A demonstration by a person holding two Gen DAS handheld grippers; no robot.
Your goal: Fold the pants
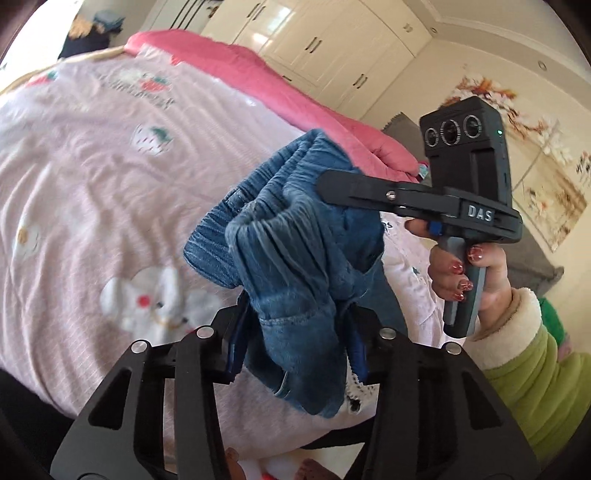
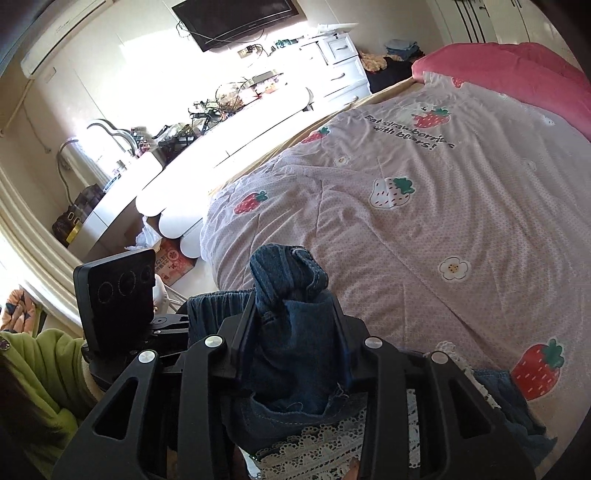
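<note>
Blue denim pants (image 1: 295,236) with a gathered elastic waistband hang bunched above the bed. In the left wrist view my left gripper (image 1: 295,317) is shut on a thick fold of the denim, which fills the space between its fingers. My right gripper (image 1: 332,184) comes in from the right, held by a hand with red nails, and bites the waistband higher up. In the right wrist view the right gripper (image 2: 295,325) is shut on a wad of the pants (image 2: 291,280). White lace trim (image 2: 317,443) hangs below. The left gripper's camera housing (image 2: 114,295) sits close on the left.
The bed carries a pink strawberry-print quilt (image 2: 424,221), with a folded pink blanket (image 1: 266,77) along its far side. Cream wardrobe doors (image 1: 314,33) stand behind. A cluttered white desk (image 2: 207,136), a drawer unit (image 2: 343,70) and a wall television (image 2: 232,18) flank the bed.
</note>
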